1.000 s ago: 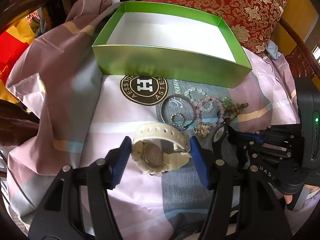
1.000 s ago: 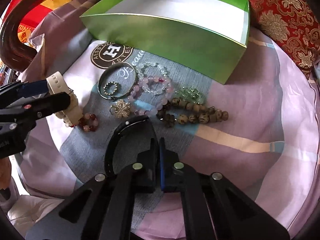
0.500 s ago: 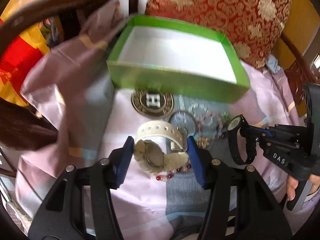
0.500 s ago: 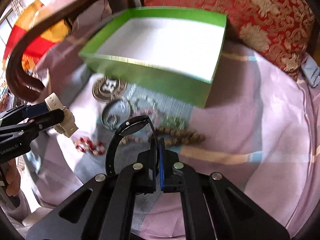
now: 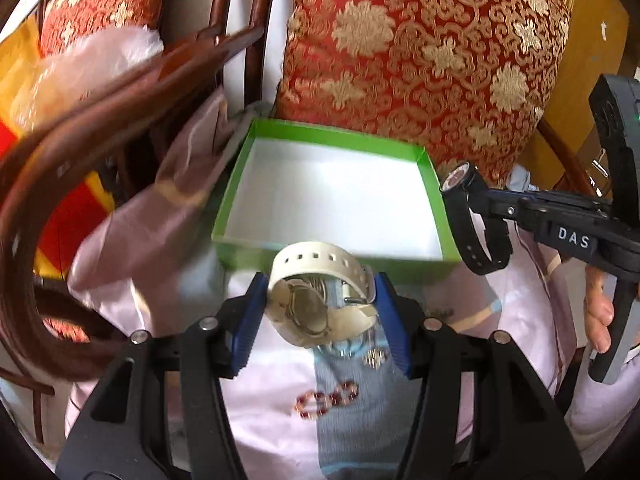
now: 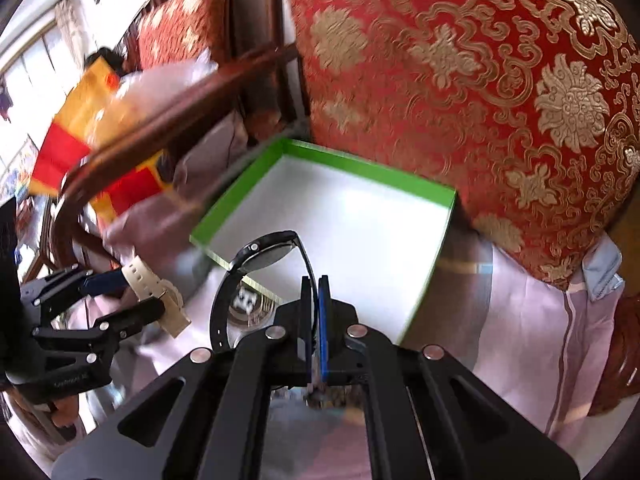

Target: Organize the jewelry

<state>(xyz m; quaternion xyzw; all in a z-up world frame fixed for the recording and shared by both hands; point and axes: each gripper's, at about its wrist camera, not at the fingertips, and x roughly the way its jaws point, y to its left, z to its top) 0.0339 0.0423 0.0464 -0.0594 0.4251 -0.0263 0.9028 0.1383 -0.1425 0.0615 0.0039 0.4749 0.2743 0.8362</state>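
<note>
Watches (image 5: 320,300) now lifted nearer box (image 5: 236,184)

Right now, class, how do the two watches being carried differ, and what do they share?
The white watch is chunky and cream; the black watch is slimmer and dark. The left gripper spans the white watch's whole body; the right gripper pinches only the black watch's strap. Both are lifted near the green box.

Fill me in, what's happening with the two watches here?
A person holds a hand-held gripper in each hand. The left hand-held gripper is shut on a white watch, the right hand-held gripper on a black watch. Both are lifted near the empty green box; a red bead bracelet lies on the cloth.
</note>
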